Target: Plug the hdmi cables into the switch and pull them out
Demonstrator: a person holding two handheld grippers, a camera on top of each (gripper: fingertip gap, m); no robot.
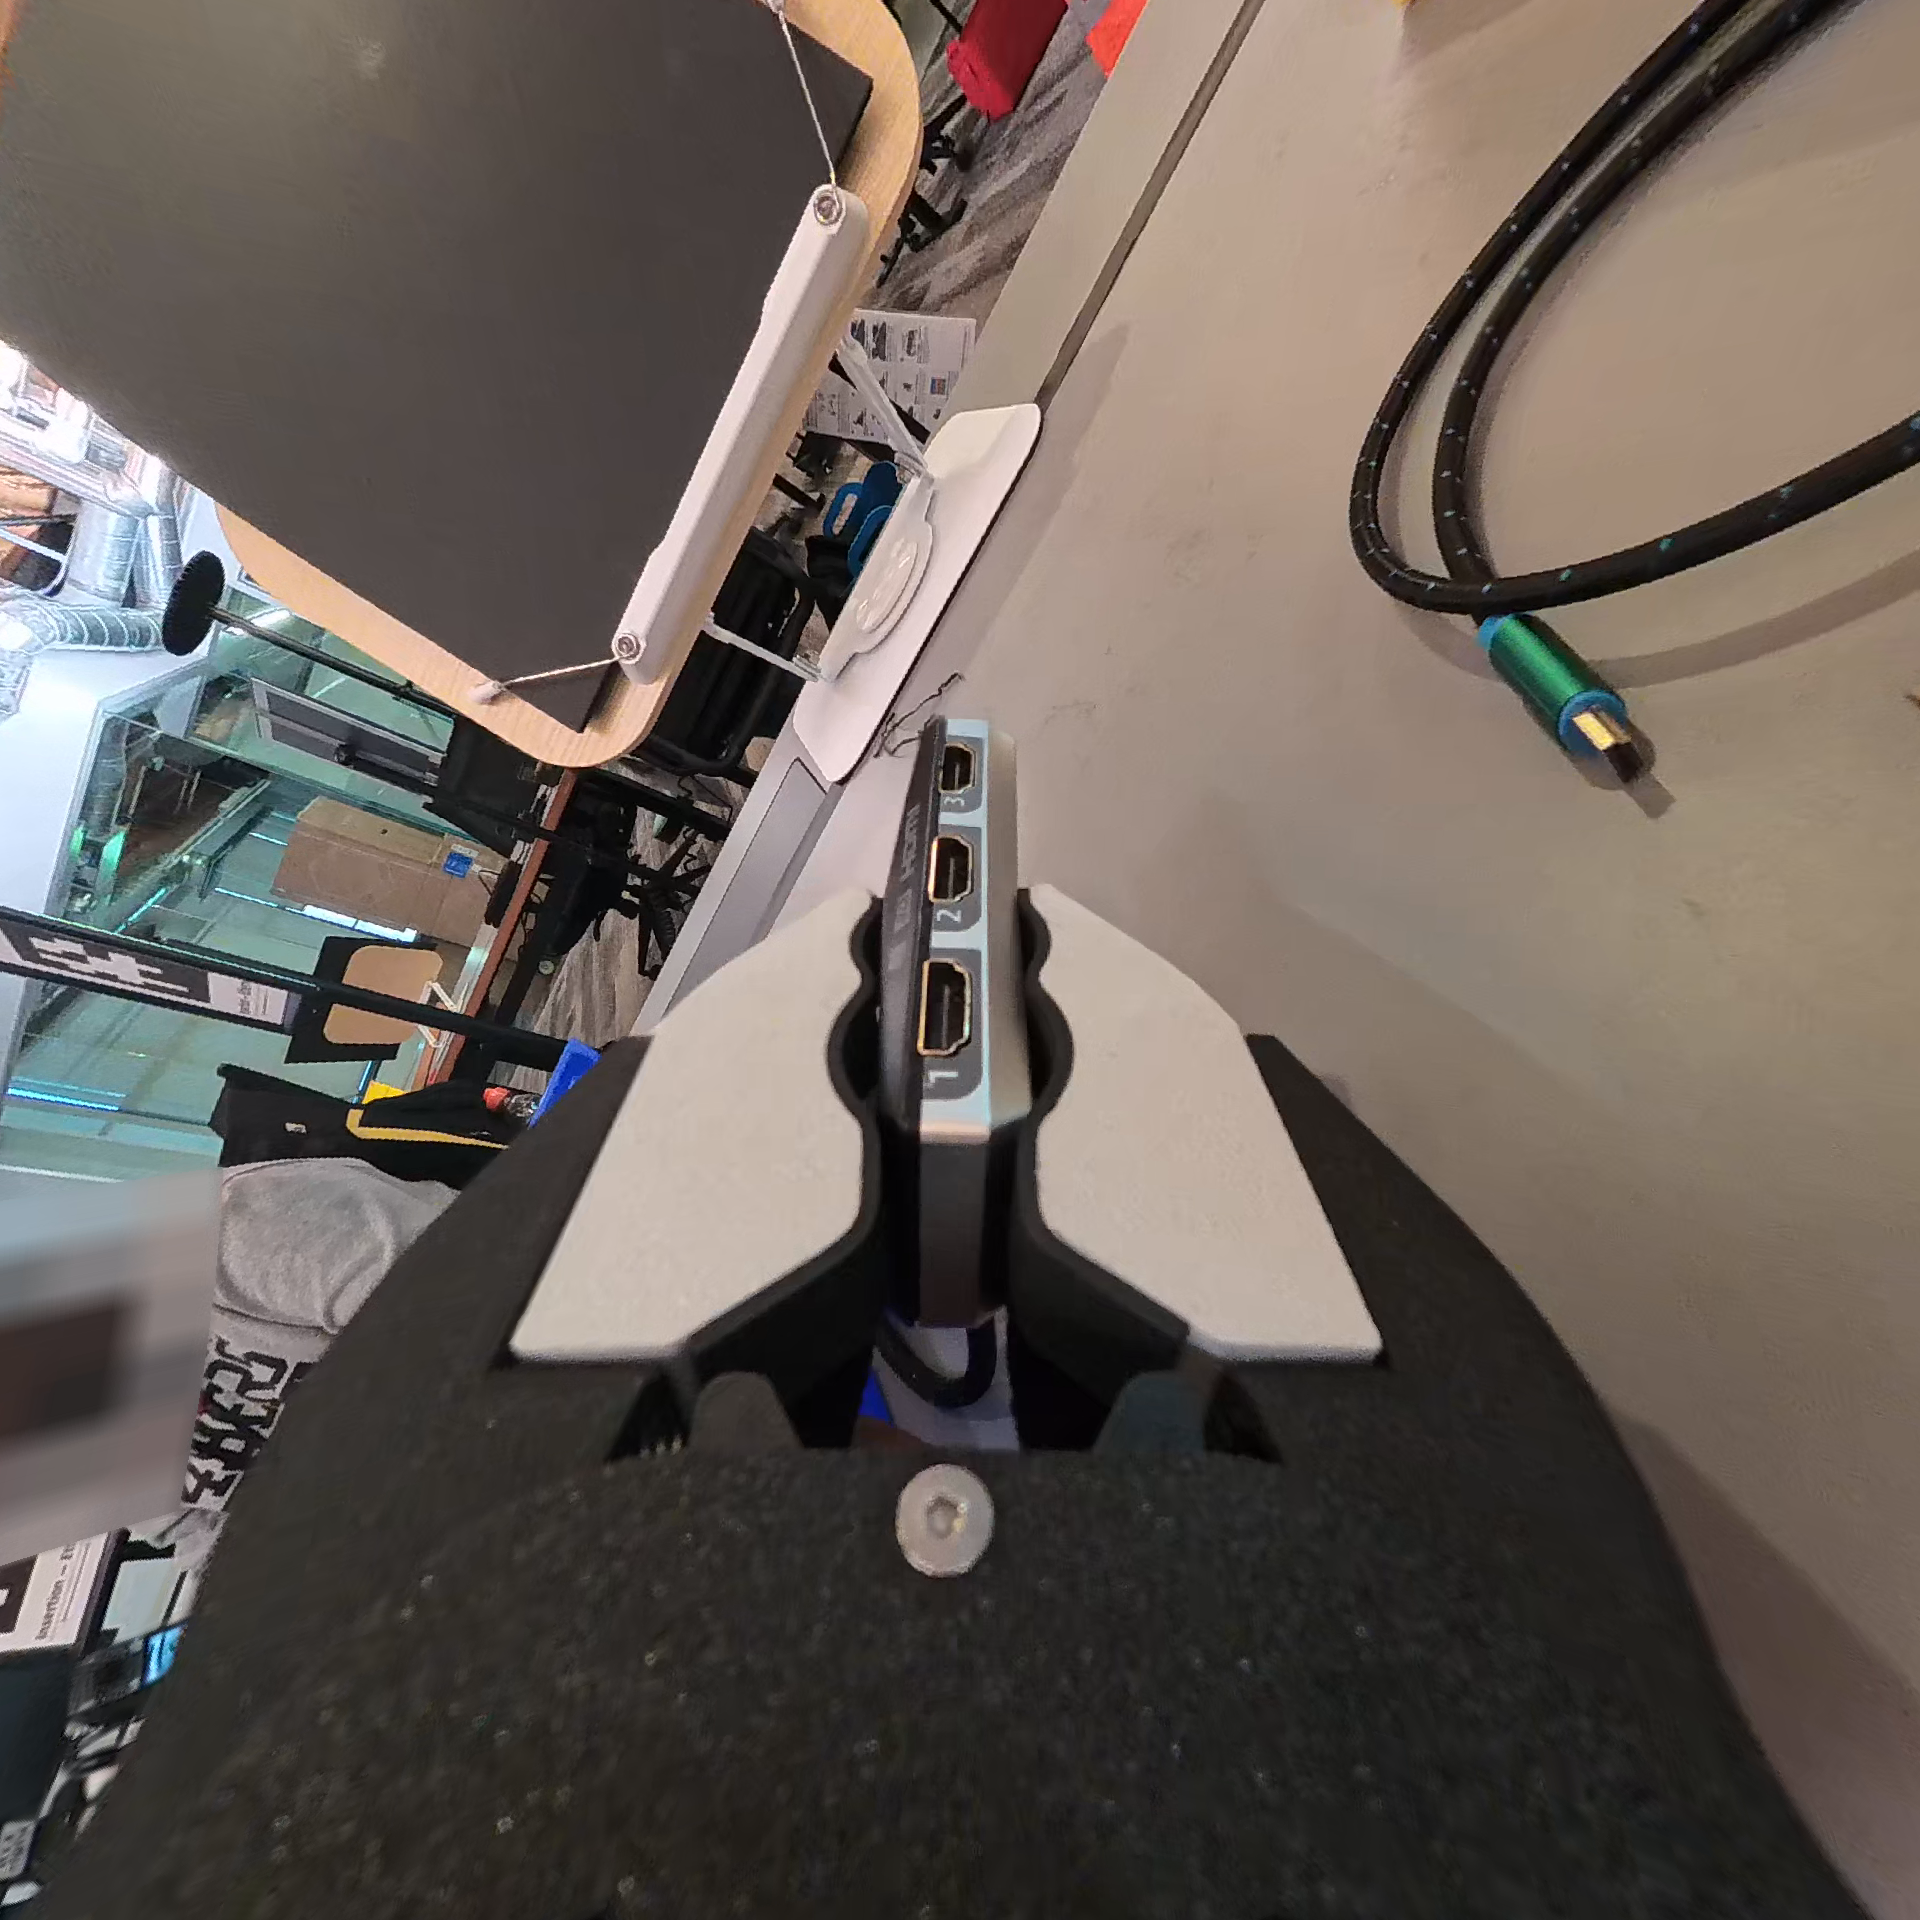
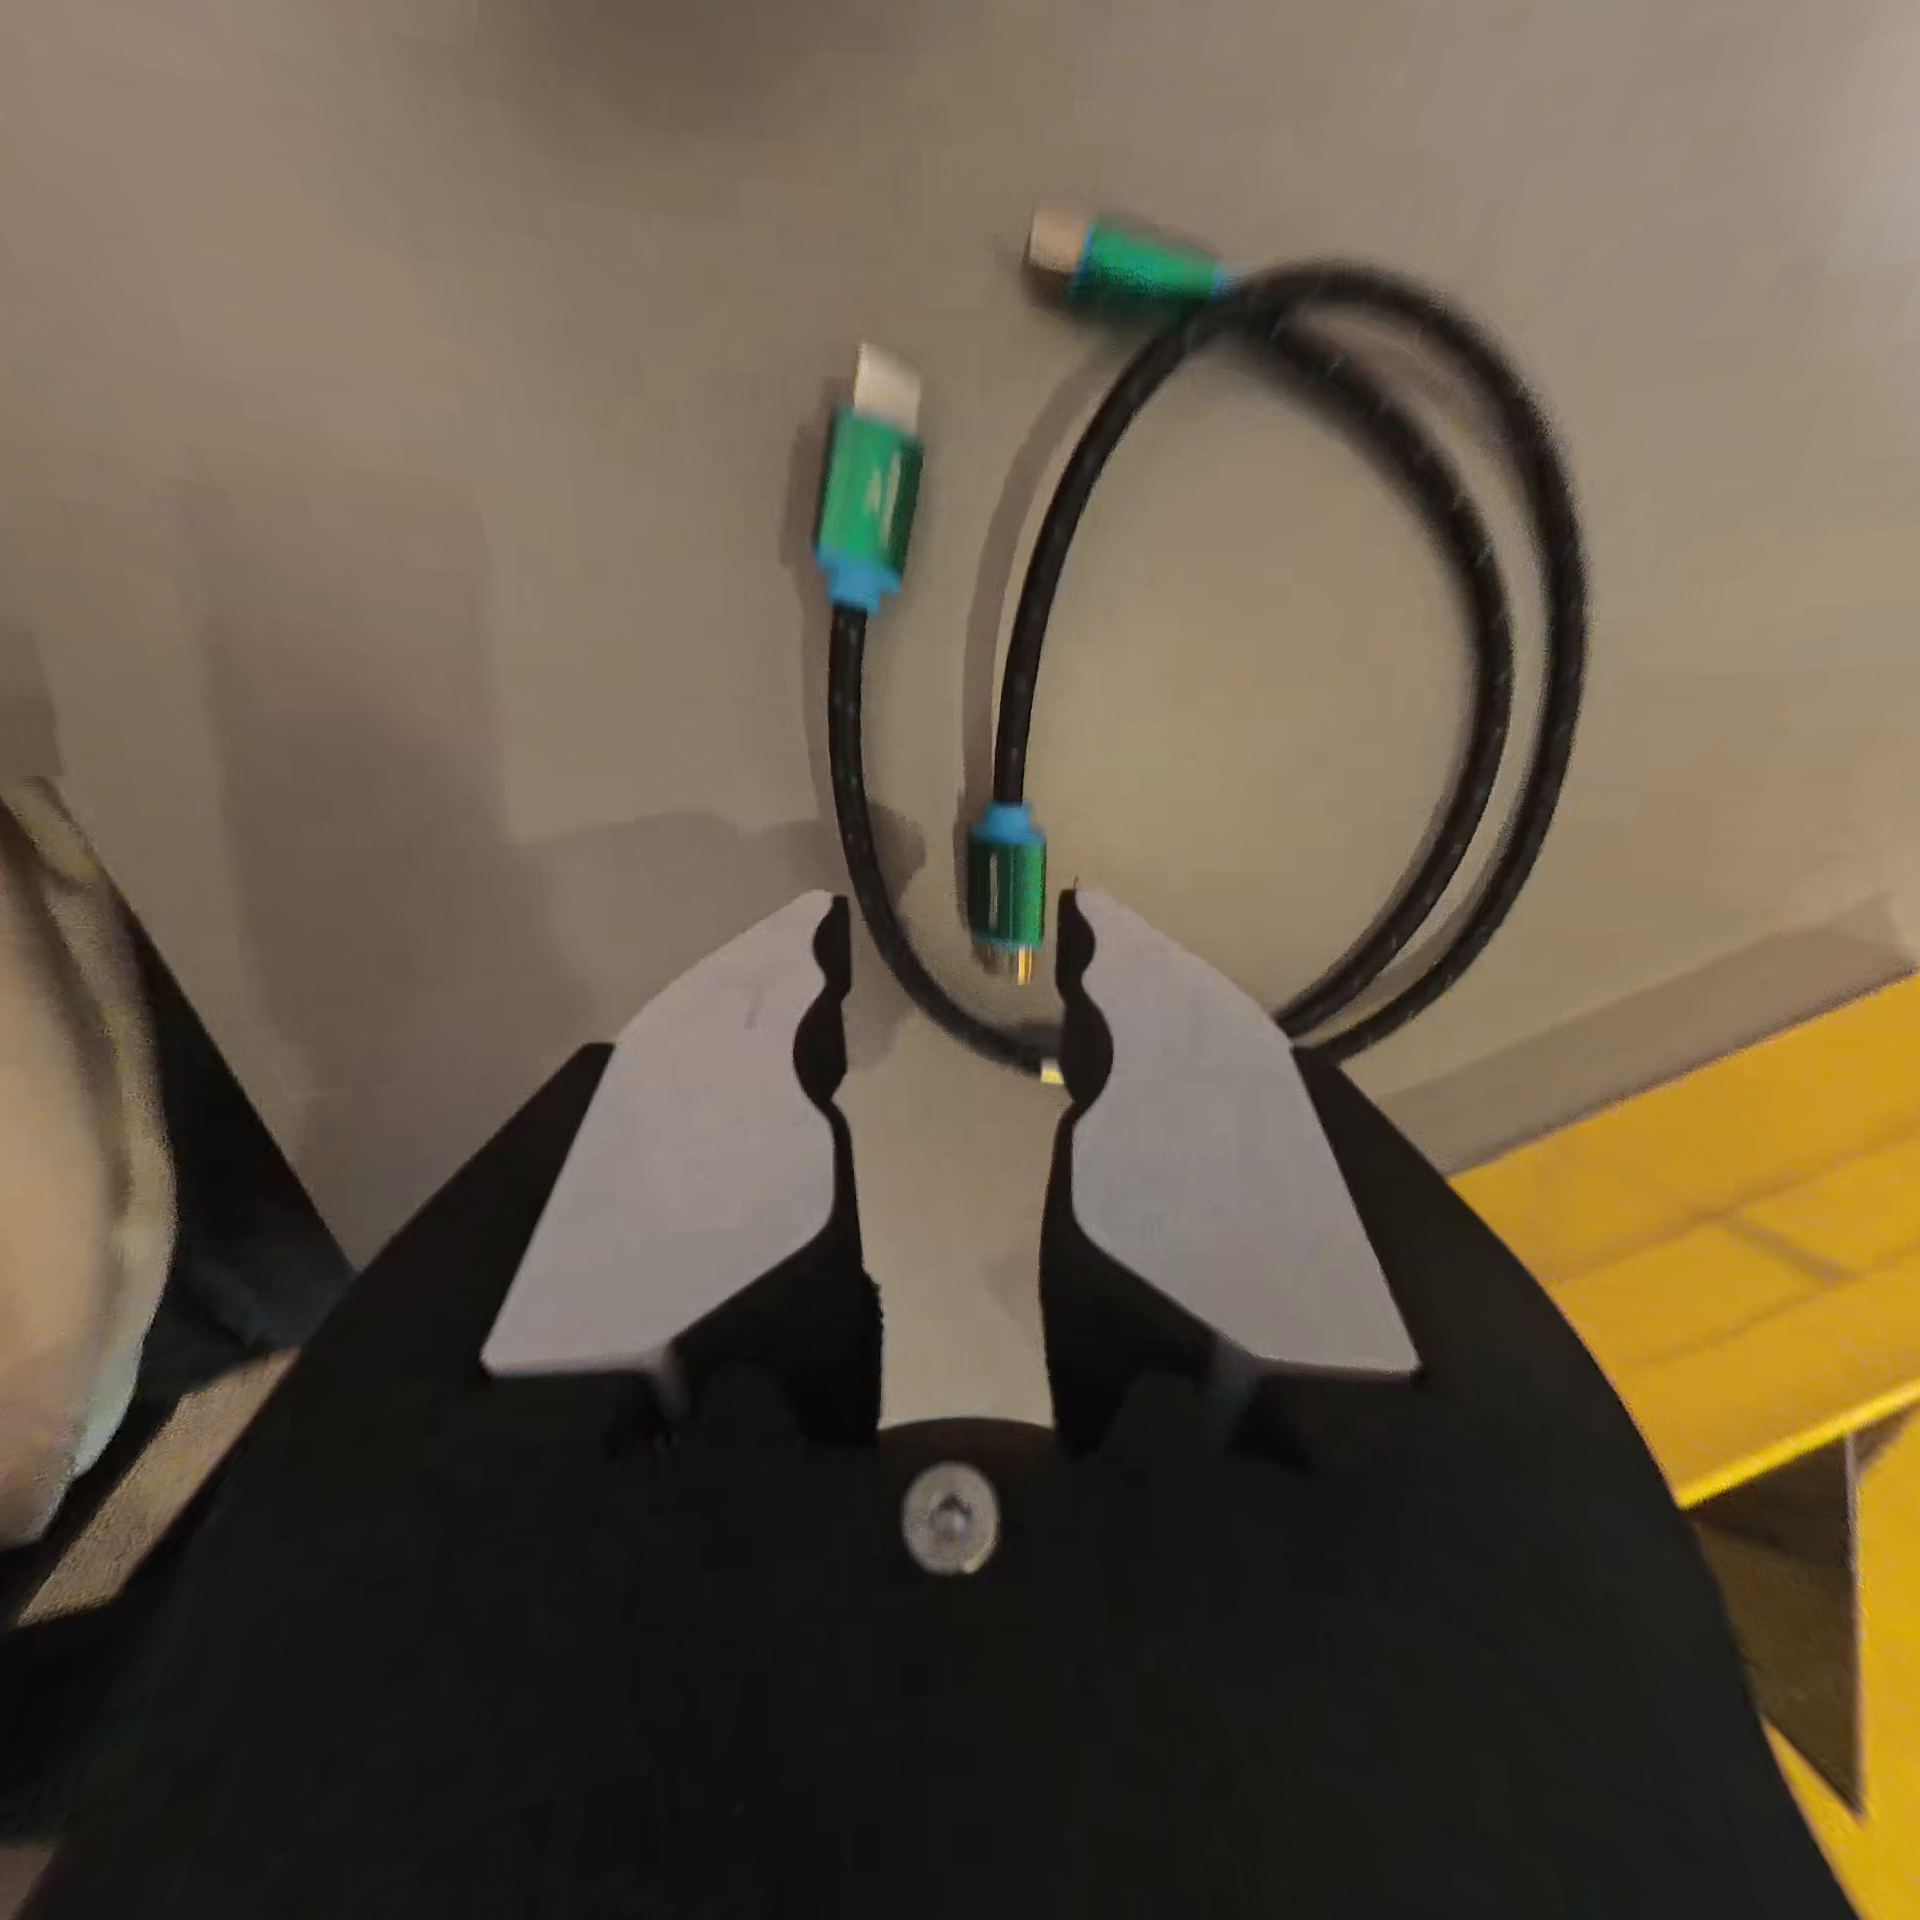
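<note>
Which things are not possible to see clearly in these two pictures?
- Left wrist view: the rear of the switch, hidden between the left gripper fingers.
- Left wrist view: the cable runs off the top edge.
- Right wrist view: the plugs are blurred; the right gripper covers one cable's bend.

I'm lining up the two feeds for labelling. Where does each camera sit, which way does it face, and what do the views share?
Left wrist view: on the left gripper, looking along its fingers, shut on the switch, with all ports empty; table on the right, room behind.
Right wrist view: on the right gripper, open, looking down at the table and hdmi cables; blurred.
Shared: the table and a green-plugged cable.
</note>
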